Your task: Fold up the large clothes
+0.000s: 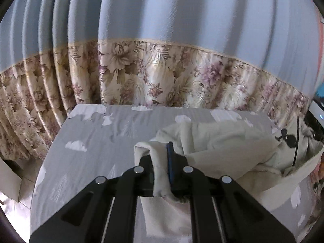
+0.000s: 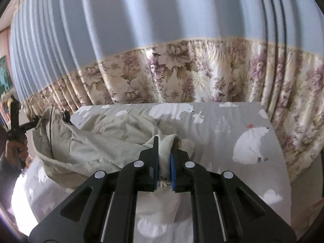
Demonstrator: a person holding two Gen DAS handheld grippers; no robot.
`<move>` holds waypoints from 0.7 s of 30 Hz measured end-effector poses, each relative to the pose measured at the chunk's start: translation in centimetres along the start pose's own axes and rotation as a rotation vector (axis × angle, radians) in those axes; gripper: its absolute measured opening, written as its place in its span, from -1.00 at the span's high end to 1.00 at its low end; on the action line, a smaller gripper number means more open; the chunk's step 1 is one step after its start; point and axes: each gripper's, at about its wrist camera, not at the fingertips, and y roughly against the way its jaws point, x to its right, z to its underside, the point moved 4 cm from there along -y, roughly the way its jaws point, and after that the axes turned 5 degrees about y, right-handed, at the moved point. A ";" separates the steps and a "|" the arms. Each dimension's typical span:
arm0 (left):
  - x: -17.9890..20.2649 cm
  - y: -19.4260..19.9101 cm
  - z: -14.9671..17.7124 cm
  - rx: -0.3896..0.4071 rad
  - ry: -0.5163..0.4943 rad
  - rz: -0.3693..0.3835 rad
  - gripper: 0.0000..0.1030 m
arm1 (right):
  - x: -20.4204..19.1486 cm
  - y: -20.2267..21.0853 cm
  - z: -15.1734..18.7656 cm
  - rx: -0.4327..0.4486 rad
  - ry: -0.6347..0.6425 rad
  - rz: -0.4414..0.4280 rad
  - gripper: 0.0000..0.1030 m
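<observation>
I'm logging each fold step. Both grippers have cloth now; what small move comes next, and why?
Probably lift and draw apart. The left gripper and right gripper each pinch an edge of the cream garment, which lies bunched on the grey sheet; spreading it should come before folding.

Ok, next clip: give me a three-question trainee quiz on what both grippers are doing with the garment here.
1. True or false: the left gripper is shut on the cream garment.
2. What does the right gripper pinch? A) the floral curtain B) the cream garment C) the grey bedsheet
3. Fill in: the garment lies bunched, not flat, on the ____.

Key: 1 true; 2 B; 3 grey bedsheet with polar bears.
</observation>
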 end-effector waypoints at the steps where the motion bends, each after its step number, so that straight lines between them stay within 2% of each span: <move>1: -0.2 -1.5 -1.1 -0.012 0.010 -0.007 0.84 | 0.6 -1.5 -0.9 -0.022 -0.005 -0.001 0.82; 3: -0.4 -4.0 -2.6 -0.021 -0.002 -0.042 0.84 | 1.7 -4.2 -2.2 -0.051 -0.011 0.017 0.81; 6: -1.0 -9.3 -3.8 -0.084 -0.008 -0.112 0.79 | 3.2 -8.8 -3.8 -0.113 -0.047 0.043 0.77; 8: -1.6 -14.0 -3.6 -0.187 0.025 -0.148 0.78 | 5.2 -13.4 -4.1 -0.211 -0.161 0.041 0.59; 9: -2.2 -15.7 -3.3 -0.234 0.066 -0.150 0.69 | 6.0 -14.8 -3.8 -0.244 -0.208 0.052 0.21; 10: -3.1 -17.5 -2.8 -0.290 0.114 -0.148 0.66 | 7.0 -16.6 -3.3 -0.291 -0.259 0.097 -0.25; 11: -3.6 -17.9 -2.7 -0.297 0.150 -0.139 0.64 | 7.6 -17.4 -3.1 -0.311 -0.269 0.159 -0.44; 12: -4.1 -17.9 -2.7 -0.290 0.188 -0.117 0.60 | 7.8 -17.6 -3.0 -0.311 -0.265 0.183 -0.49; 13: -4.2 -17.2 -3.0 -0.265 0.202 -0.090 0.38 | 7.8 -17.6 -3.1 -0.294 -0.257 0.189 -0.47; 14: -4.0 -16.5 -3.3 -0.244 0.190 -0.067 0.25 | 7.8 -17.0 -3.2 -0.263 -0.255 0.189 -0.47; 15: -3.6 -15.6 -3.5 -0.220 0.169 -0.052 -0.01 | 7.9 -16.5 -3.3 -0.239 -0.252 0.188 -0.52; 17: -3.0 -13.1 -4.4 -0.151 0.120 -0.045 -0.23 | 7.5 -15.0 -3.7 -0.184 -0.218 0.186 -0.64; 18: -2.9 -12.0 -4.9 -0.122 0.108 -0.037 -0.58 | 7.3 -14.5 -3.7 -0.174 -0.195 0.191 -0.65; 19: -3.1 -10.5 -5.7 -0.064 0.101 -0.064 -0.85 | 6.9 -13.6 -3.8 -0.158 -0.162 0.203 -0.65; 21: -4.0 -8.3 -7.1 0.015 0.136 -0.095 -0.89 | 6.0 -12.3 -4.0 -0.129 -0.130 0.203 -0.65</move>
